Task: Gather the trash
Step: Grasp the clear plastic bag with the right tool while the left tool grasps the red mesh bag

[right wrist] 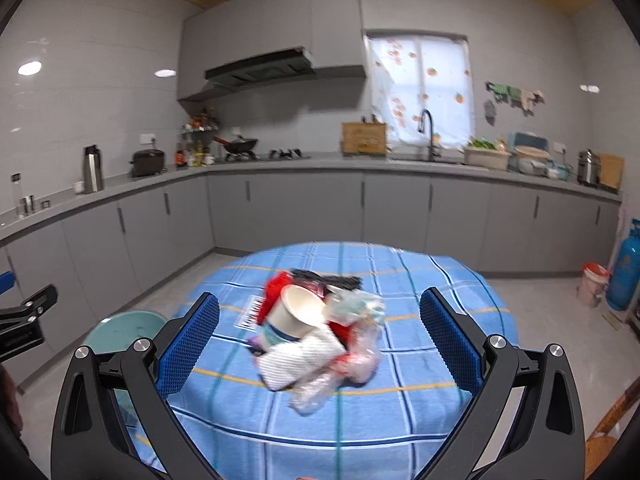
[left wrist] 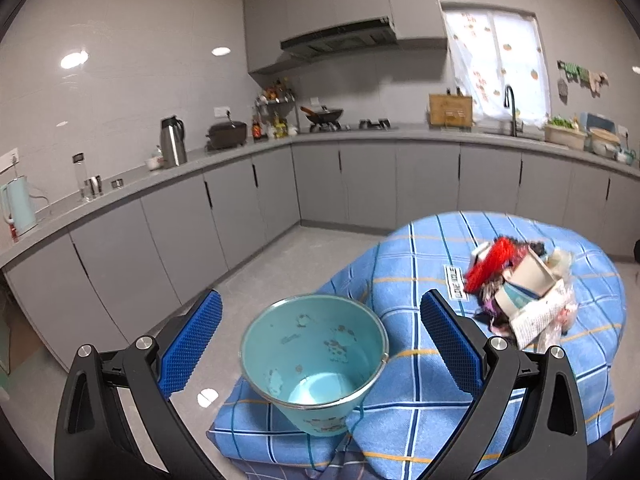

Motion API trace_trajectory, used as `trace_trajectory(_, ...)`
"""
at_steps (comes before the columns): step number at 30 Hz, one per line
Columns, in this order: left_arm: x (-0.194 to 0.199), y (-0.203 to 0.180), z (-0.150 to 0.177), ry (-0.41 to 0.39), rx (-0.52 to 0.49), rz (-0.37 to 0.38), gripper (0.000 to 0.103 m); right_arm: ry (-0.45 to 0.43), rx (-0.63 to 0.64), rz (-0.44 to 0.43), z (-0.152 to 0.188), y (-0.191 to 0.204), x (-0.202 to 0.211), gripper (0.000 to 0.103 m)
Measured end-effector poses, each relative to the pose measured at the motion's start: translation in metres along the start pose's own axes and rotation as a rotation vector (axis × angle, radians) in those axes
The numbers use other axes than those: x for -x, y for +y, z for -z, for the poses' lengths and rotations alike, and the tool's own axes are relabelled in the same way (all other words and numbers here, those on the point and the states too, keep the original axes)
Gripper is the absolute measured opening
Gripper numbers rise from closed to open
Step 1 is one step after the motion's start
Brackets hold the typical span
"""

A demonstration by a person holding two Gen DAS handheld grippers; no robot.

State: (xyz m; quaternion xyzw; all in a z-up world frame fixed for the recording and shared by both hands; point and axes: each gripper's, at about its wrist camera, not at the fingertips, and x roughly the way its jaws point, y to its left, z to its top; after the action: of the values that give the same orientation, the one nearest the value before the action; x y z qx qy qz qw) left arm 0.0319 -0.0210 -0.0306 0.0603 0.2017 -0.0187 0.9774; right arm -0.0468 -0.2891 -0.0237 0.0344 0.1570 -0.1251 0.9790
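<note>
A pile of trash (right wrist: 320, 336) lies on the blue checked tablecloth (right wrist: 420, 280): a paper cup (right wrist: 294, 314), red wrappers, clear plastic and crumpled paper. It also shows in the left wrist view (left wrist: 524, 292). A teal metal bucket (left wrist: 316, 360) stands empty at the table's left edge, also seen at lower left in the right wrist view (right wrist: 124, 330). My left gripper (left wrist: 320, 344) is open with the bucket between its fingers. My right gripper (right wrist: 320, 344) is open, above and just short of the pile.
Grey kitchen cabinets and a counter (right wrist: 280, 164) run along the far walls, with a kettle, pots and a sink. A blue gas cylinder (right wrist: 626, 268) and a small bin (right wrist: 594, 284) stand on the floor at right. Grey floor surrounds the table.
</note>
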Motion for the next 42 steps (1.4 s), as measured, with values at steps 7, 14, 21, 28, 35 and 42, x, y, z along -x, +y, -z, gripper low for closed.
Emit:
trace_trajectory(7, -0.04, -0.041, 0.014, 0.053, -0.044, 0.072, 0.098, 0.09, -0.019, 0.079, 0.027, -0.03, -0.042, 0.099)
trace_trajectory(14, -0.067, -0.084, 0.013, 0.058, -0.088, 0.136, 0.098, 0.138, -0.035, 0.116, 0.048, -0.047, -0.07, 0.099)
trace_trajectory(21, -0.087, -0.135, -0.001, 0.045, -0.121, 0.228, 0.098, 0.155, -0.046, 0.141, 0.055, -0.055, -0.089, 0.098)
trace_trajectory(28, -0.108, -0.177, -0.01, 0.049, -0.147, 0.275, 0.098, 0.166, -0.065, 0.144, 0.058, -0.065, -0.107, 0.097)
trace_trajectory(35, -0.135, -0.177, 0.008, 0.1, -0.165, 0.213, 0.098, 0.113, -0.096, 0.081, 0.035, -0.055, -0.129, 0.096)
trace_trajectory(42, -0.151, -0.159, 0.011, 0.11, -0.145, 0.167, 0.098, 0.141, -0.106, 0.014, 0.021, -0.04, -0.162, 0.078)
